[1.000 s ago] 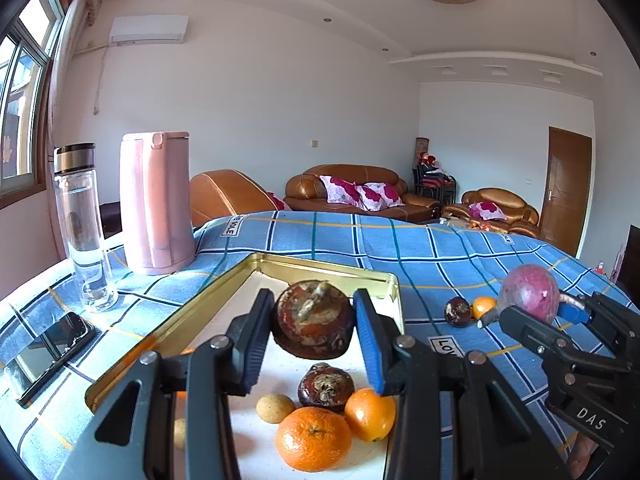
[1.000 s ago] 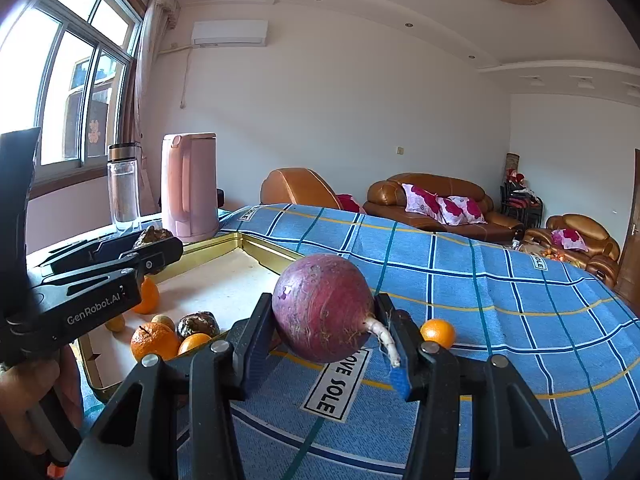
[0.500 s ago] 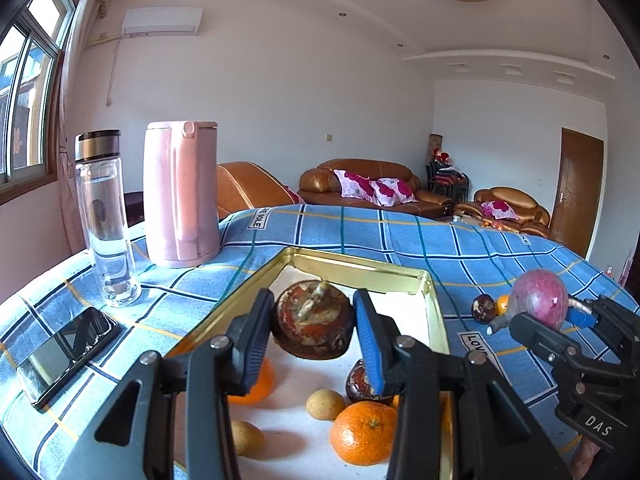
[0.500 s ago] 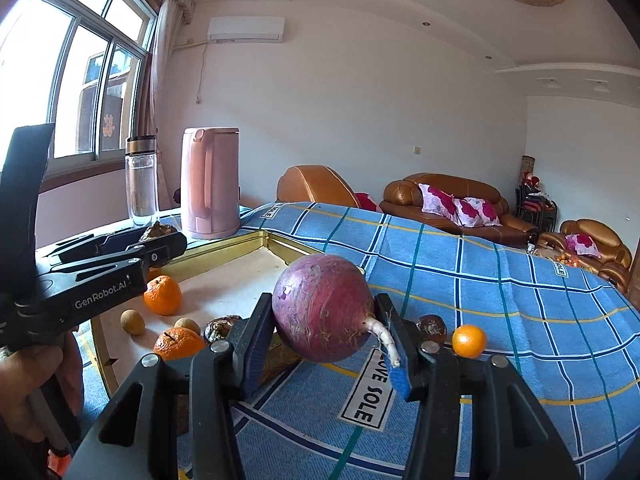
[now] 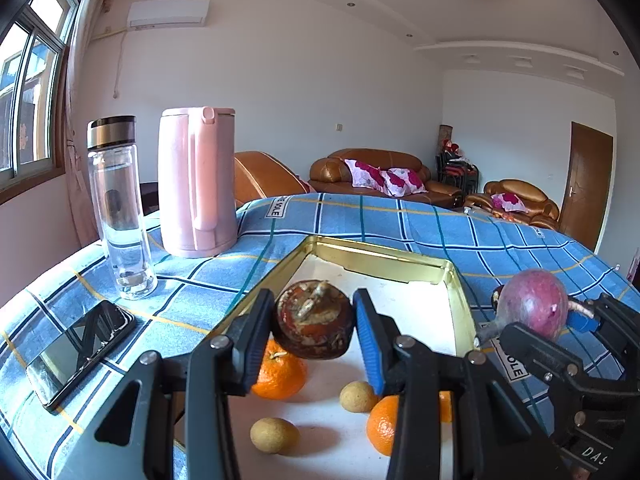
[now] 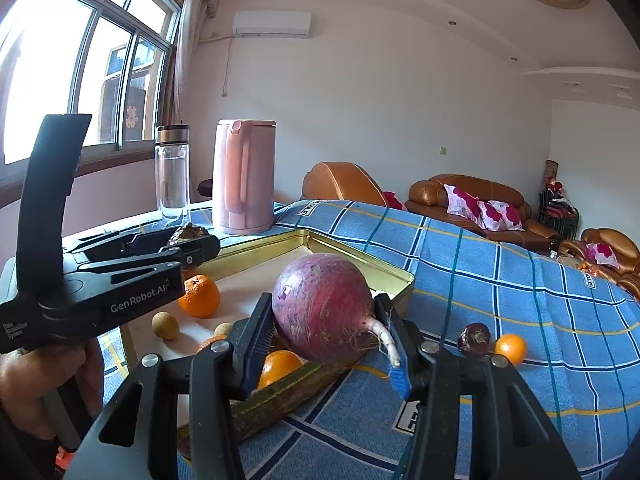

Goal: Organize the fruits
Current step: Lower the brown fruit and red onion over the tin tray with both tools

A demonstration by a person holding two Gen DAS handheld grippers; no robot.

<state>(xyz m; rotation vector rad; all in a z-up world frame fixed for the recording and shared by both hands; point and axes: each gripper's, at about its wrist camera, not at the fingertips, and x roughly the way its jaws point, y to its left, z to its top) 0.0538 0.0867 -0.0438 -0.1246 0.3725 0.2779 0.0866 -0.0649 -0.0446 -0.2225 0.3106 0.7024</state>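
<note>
- Left gripper (image 5: pixel 314 330) clamps a brown fruit (image 5: pixel 314 326) above the gold tray (image 5: pixel 384 256).
- Right gripper (image 6: pixel 326 328) grips a purple radish (image 6: pixel 324 306) over the tray's near edge.
- Oranges (image 5: pixel 280 372) lie inside the tray.

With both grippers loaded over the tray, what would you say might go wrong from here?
1. The round purple radish sits between the right gripper's narrow fingers; it might roll out.
2. The left gripper holds a dark brown fruit above an orange; lowering straight down could bump it.
3. The grippers are close together and may collide.
</note>
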